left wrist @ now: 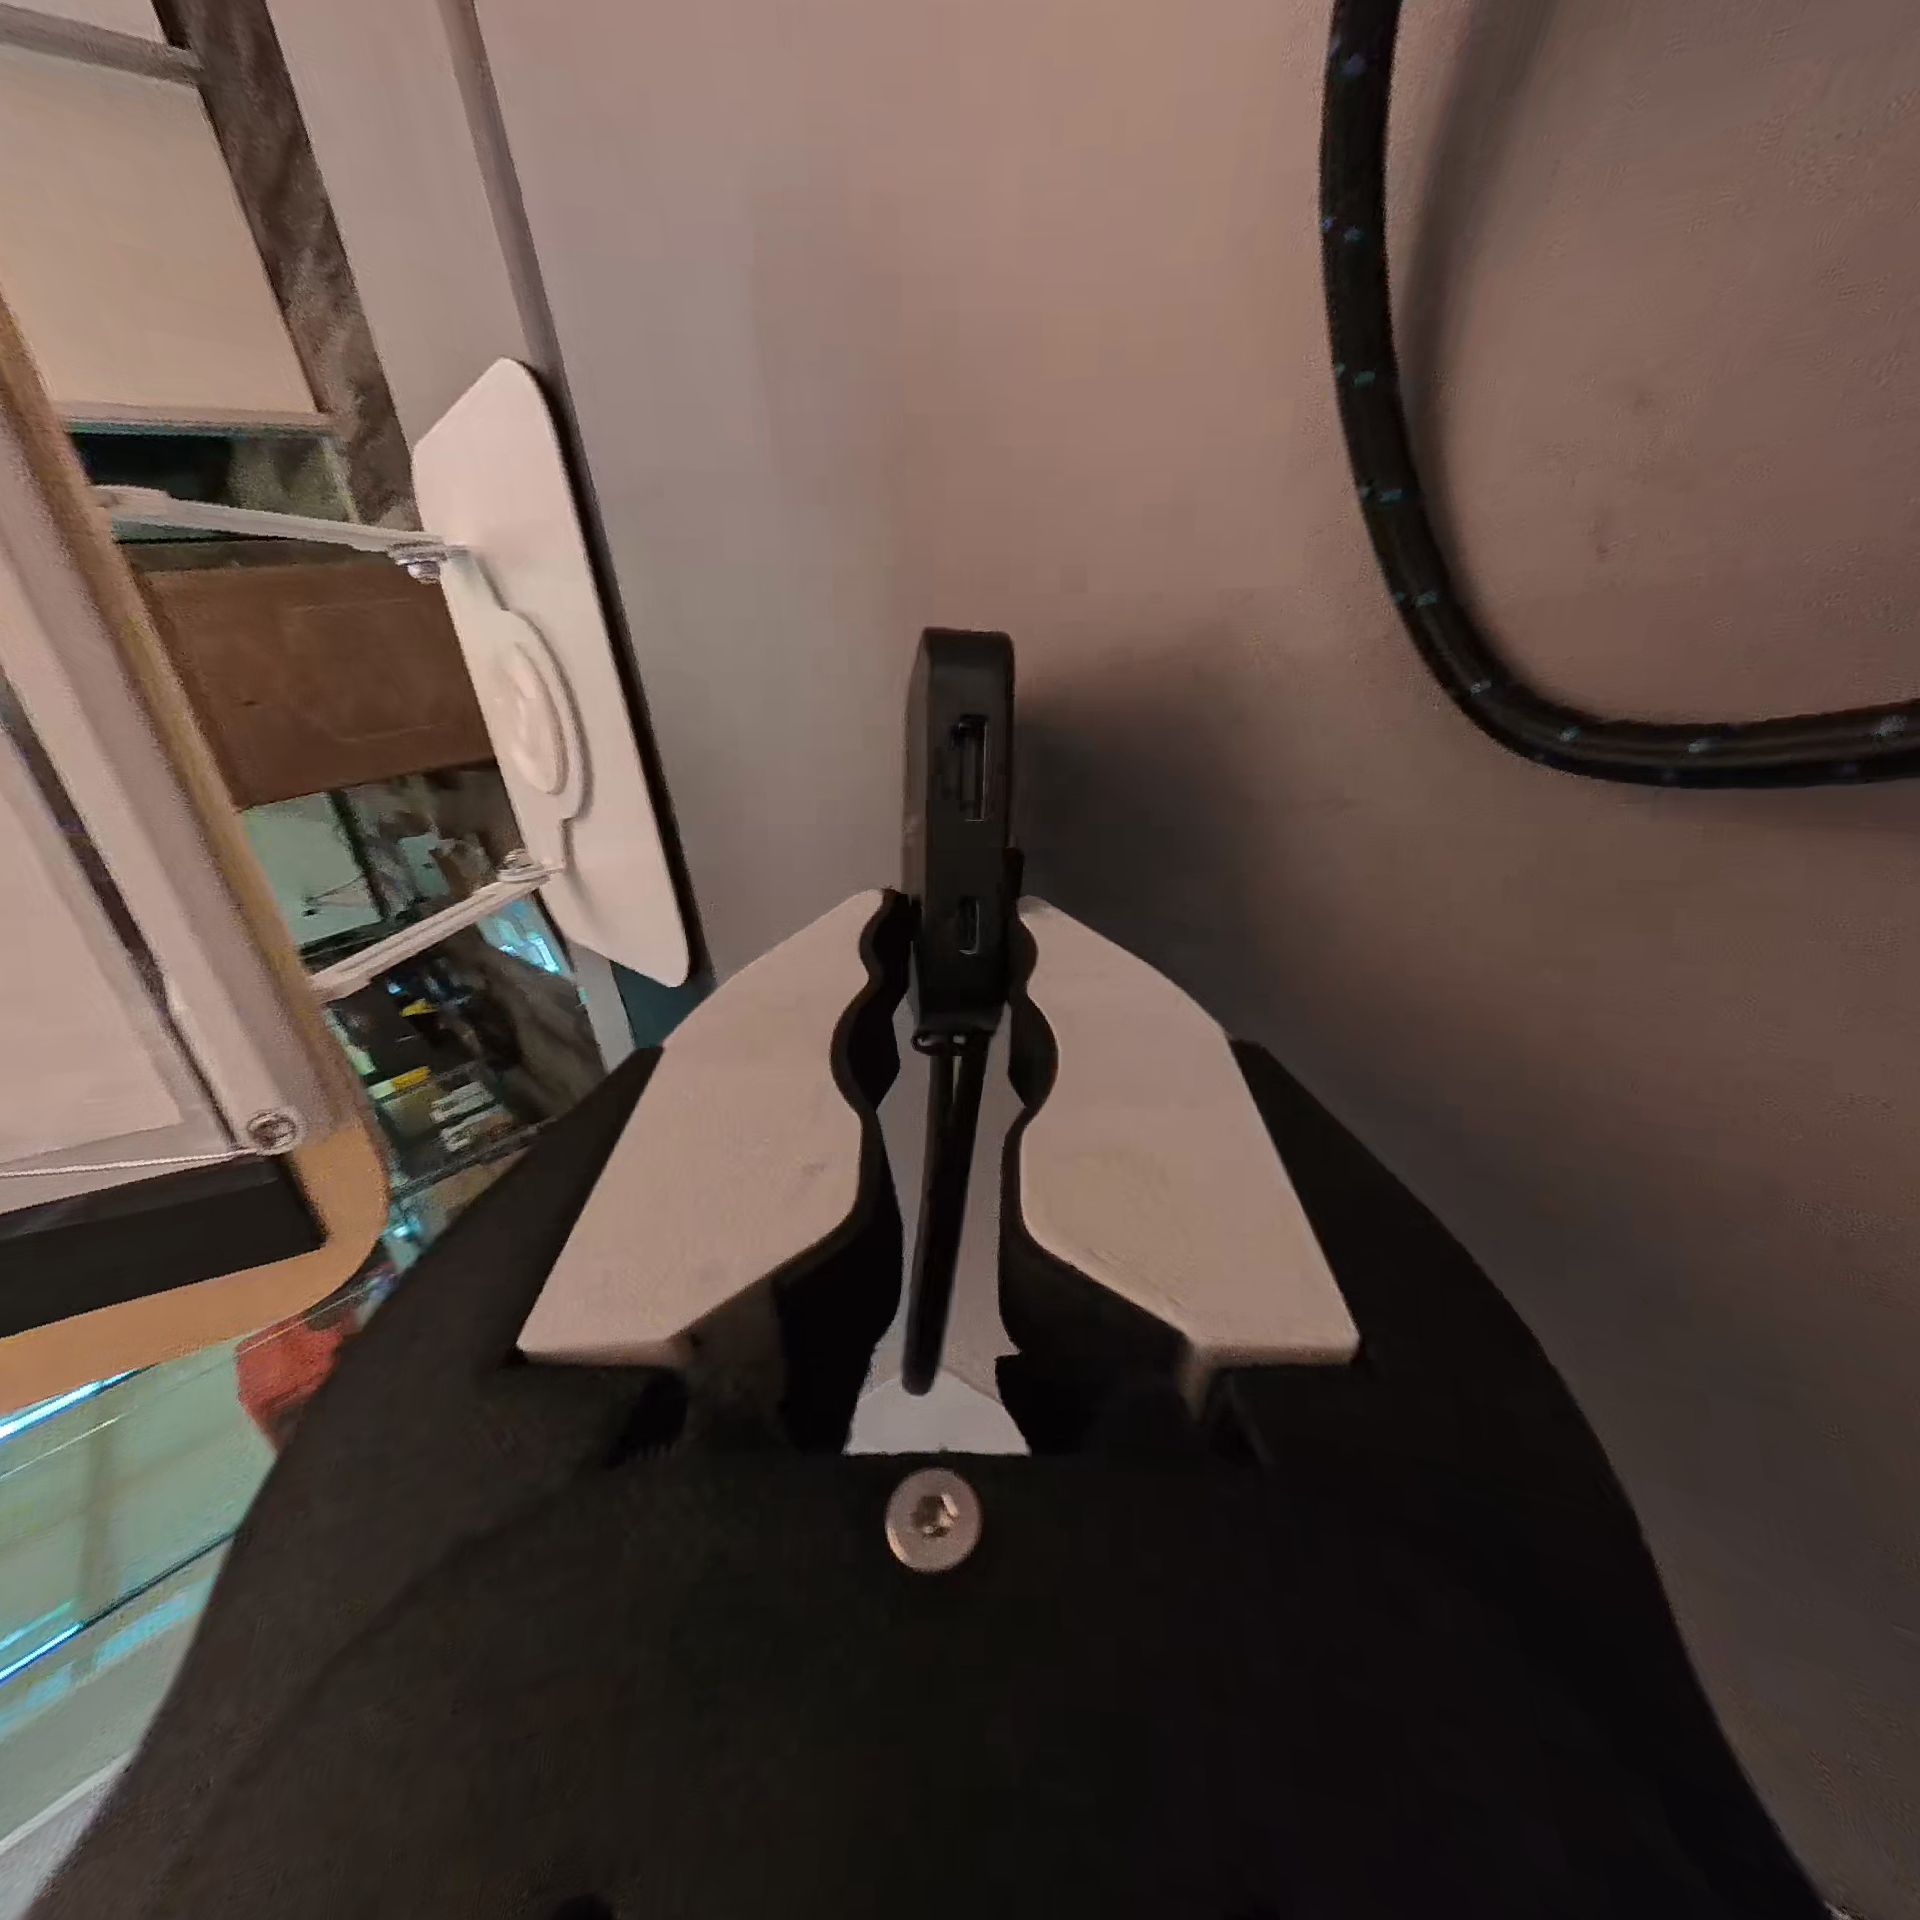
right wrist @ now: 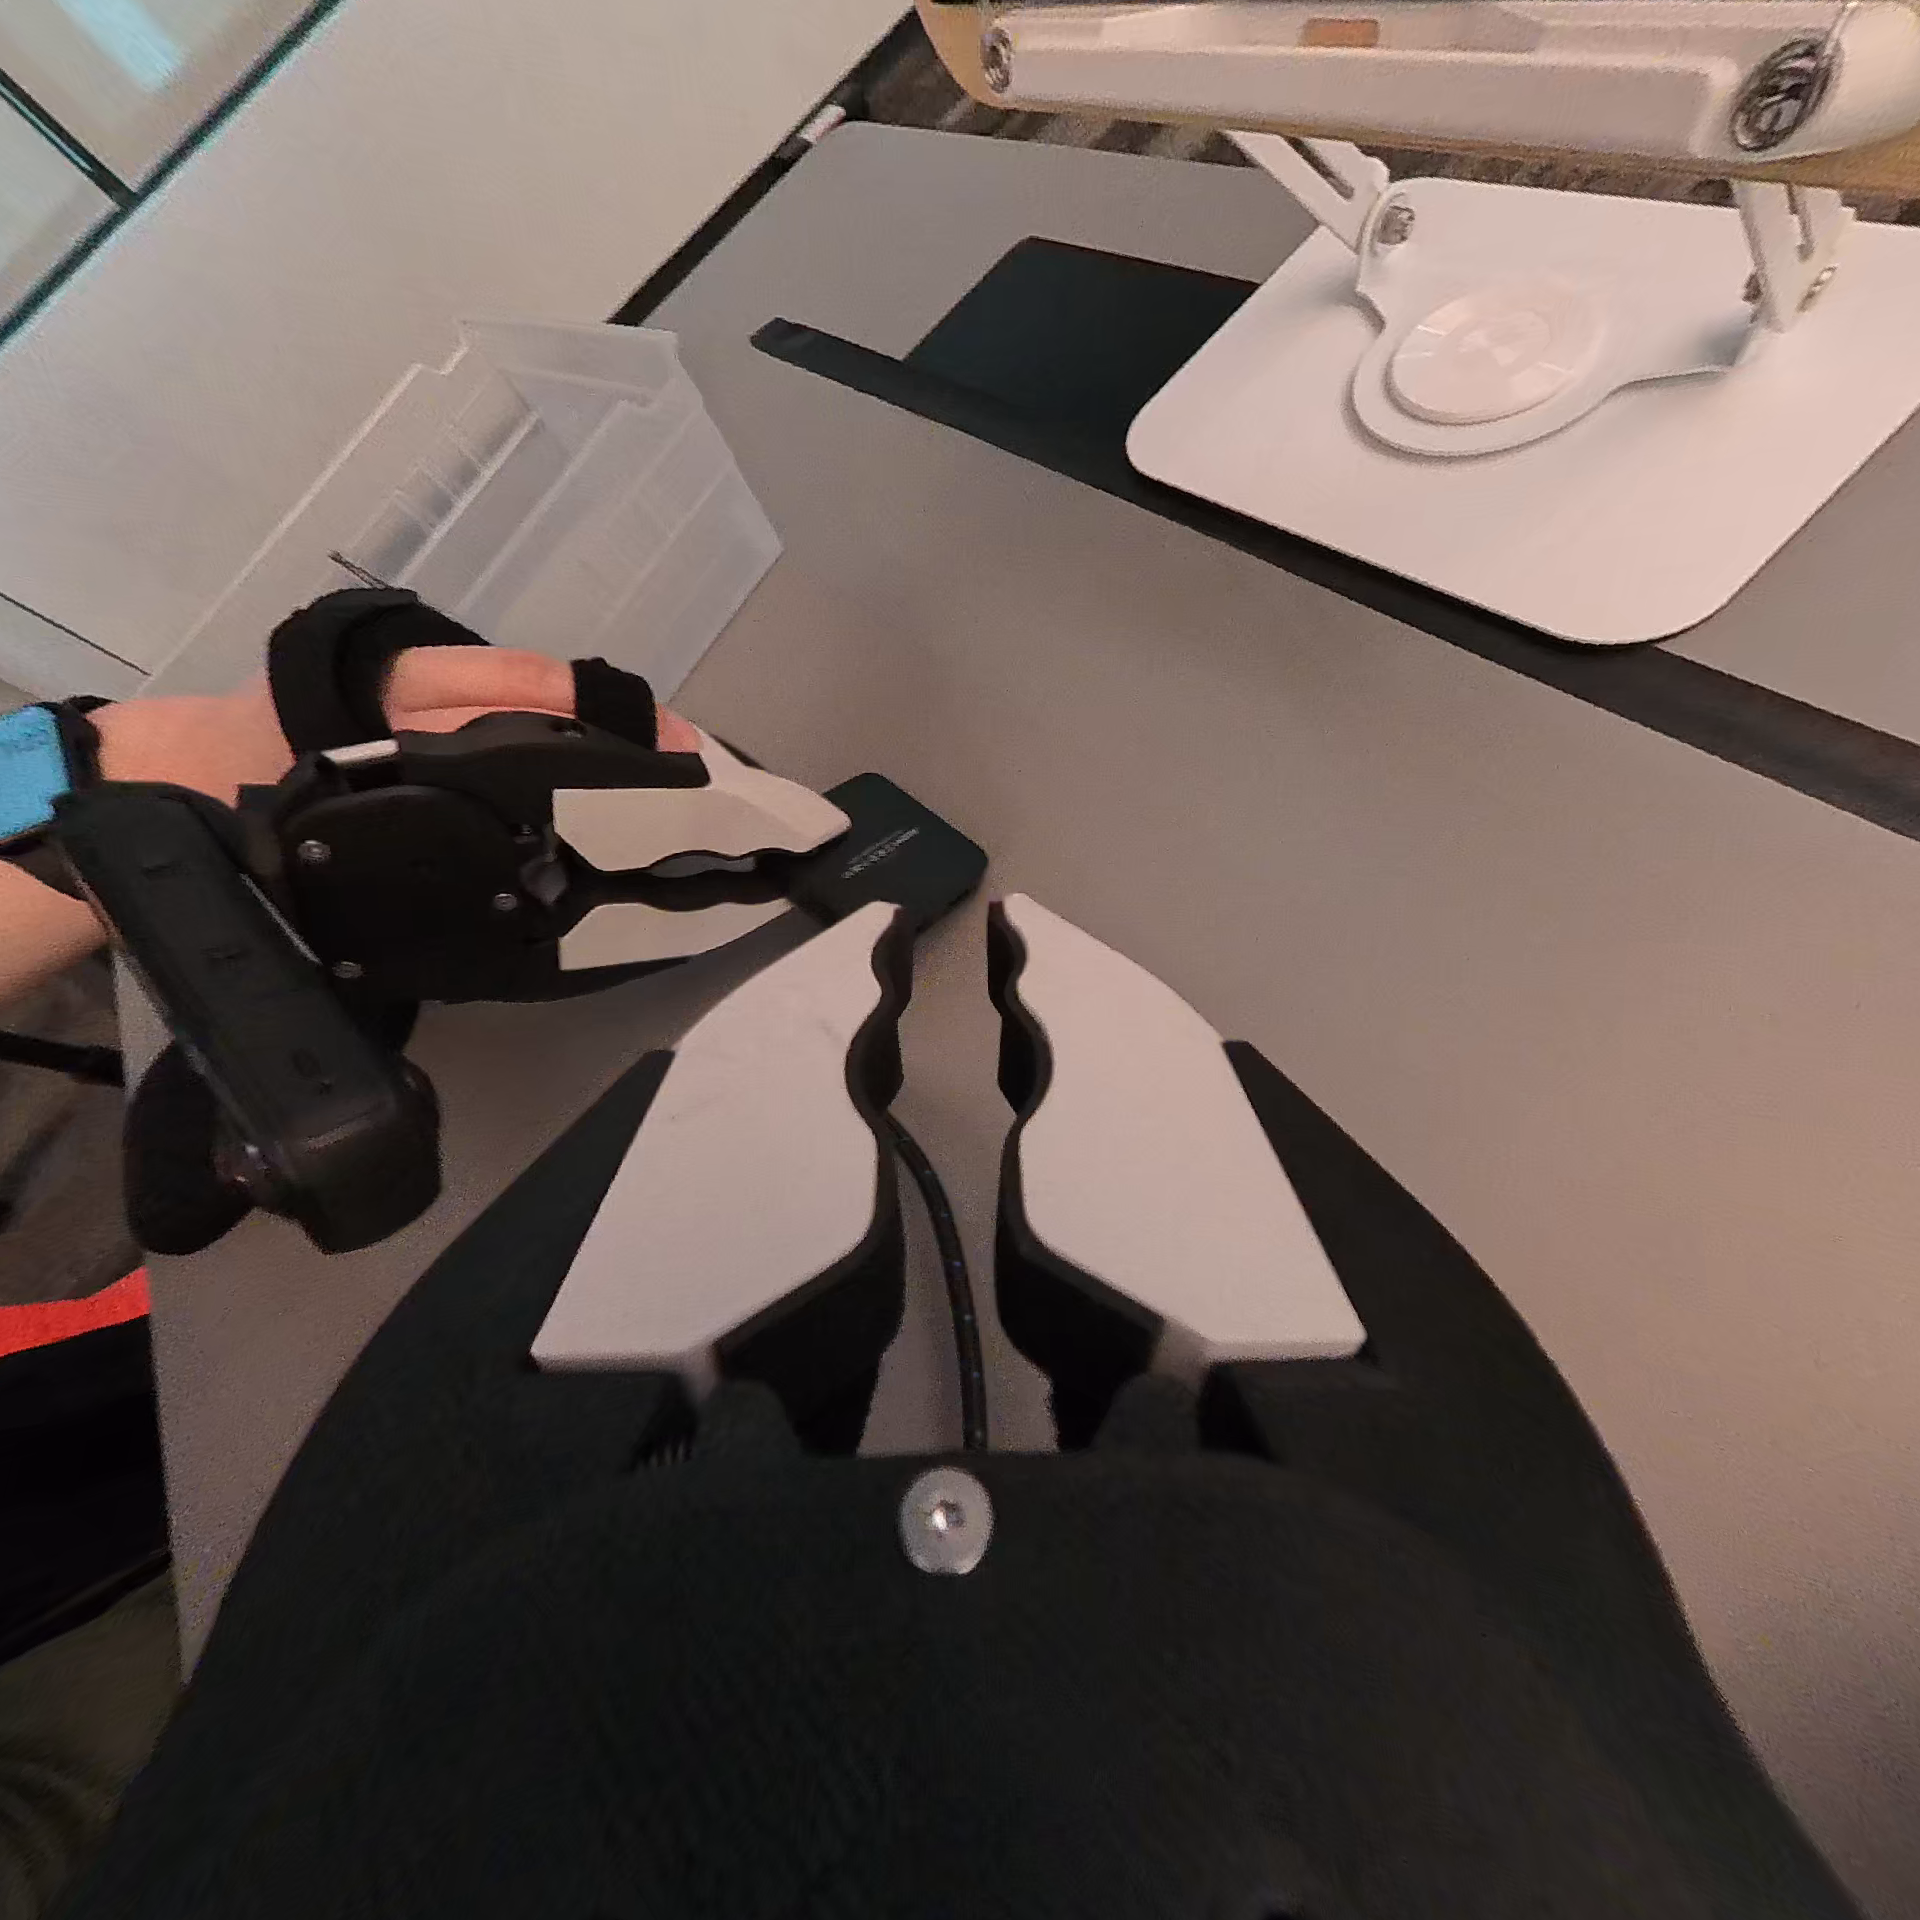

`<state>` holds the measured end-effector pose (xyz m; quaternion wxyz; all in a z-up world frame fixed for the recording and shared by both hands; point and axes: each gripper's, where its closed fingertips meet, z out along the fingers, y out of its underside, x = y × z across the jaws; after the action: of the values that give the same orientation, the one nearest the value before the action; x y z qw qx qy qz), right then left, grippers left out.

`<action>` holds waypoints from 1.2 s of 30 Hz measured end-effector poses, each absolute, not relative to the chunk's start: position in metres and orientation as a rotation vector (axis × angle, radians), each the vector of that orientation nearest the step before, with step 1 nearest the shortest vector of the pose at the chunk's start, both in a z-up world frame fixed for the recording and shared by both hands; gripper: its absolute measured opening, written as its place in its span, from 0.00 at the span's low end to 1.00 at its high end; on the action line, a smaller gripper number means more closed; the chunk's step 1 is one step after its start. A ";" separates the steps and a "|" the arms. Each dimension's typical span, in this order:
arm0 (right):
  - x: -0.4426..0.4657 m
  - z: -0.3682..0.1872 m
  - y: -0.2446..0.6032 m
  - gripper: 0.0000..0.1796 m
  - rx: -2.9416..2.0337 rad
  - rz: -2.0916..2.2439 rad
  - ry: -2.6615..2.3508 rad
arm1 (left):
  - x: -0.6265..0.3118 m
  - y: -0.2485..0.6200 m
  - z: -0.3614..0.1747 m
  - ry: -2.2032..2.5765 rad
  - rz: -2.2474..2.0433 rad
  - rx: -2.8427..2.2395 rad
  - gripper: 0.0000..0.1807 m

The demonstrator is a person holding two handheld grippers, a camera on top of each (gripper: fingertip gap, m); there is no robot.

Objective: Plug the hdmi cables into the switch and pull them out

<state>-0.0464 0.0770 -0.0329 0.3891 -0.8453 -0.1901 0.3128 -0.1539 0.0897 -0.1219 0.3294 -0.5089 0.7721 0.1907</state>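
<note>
A flat black switch [left wrist: 961,790] is clamped on edge between the fingers of my left gripper [left wrist: 961,914], which is shut on it. Two empty ports show on its narrow side, and thin black cords run back from it between the fingers. In the right wrist view the switch [right wrist: 914,847] is level just above the grey table [right wrist: 1351,1039], held by the left gripper [right wrist: 816,868]. My right gripper [right wrist: 945,914] is open, its tips just short of the switch's near edge. A black braided HDMI cable [right wrist: 961,1278] runs on the table between its fingers; its plug is hidden. The cable also loops in the left wrist view [left wrist: 1382,520].
A white stand base [right wrist: 1538,416] sits at the far right on a black strip [right wrist: 1766,727] across the table. A clear plastic box [right wrist: 540,499] stands at the far left. A person's hand [right wrist: 488,696] holds the left gripper.
</note>
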 end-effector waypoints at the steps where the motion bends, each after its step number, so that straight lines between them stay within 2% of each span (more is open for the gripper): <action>1: -0.044 -0.034 0.078 0.08 -2.156 0.775 -0.485 | -0.155 0.088 -0.125 2.036 0.485 -1.342 0.11; 5: -0.037 -0.031 0.081 0.08 -2.145 0.764 -0.462 | -0.165 0.082 -0.142 2.084 0.479 -1.390 0.20; 13: -0.031 -0.025 0.080 0.08 -2.131 0.784 -0.441 | -0.166 0.069 -0.144 2.055 0.195 -1.628 0.22; 17: -0.030 -0.018 0.079 0.09 -2.118 0.764 -0.455 | -0.167 0.067 -0.136 2.006 0.121 -1.737 0.31; 22: -0.023 0.033 0.068 0.09 -1.932 0.633 -0.523 | -0.124 0.018 -0.087 1.913 -0.192 -1.586 0.29; 25: -0.007 0.072 0.057 0.09 -1.793 0.430 -0.558 | -0.098 -0.018 -0.074 1.930 -0.340 -1.536 0.29; 31: 0.033 0.129 0.025 0.11 -1.635 0.070 -0.538 | -0.054 -0.050 -0.094 2.070 -0.397 -1.434 0.29; 36: 0.047 0.141 0.013 0.13 -1.622 0.055 -0.514 | -0.032 -0.085 -0.109 2.157 -0.542 -1.531 0.29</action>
<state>0.0468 0.0135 0.1413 0.6591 -0.7166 -0.2271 0.0243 -0.0322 -0.0849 -0.1087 0.2188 -0.5533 0.7795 -0.1960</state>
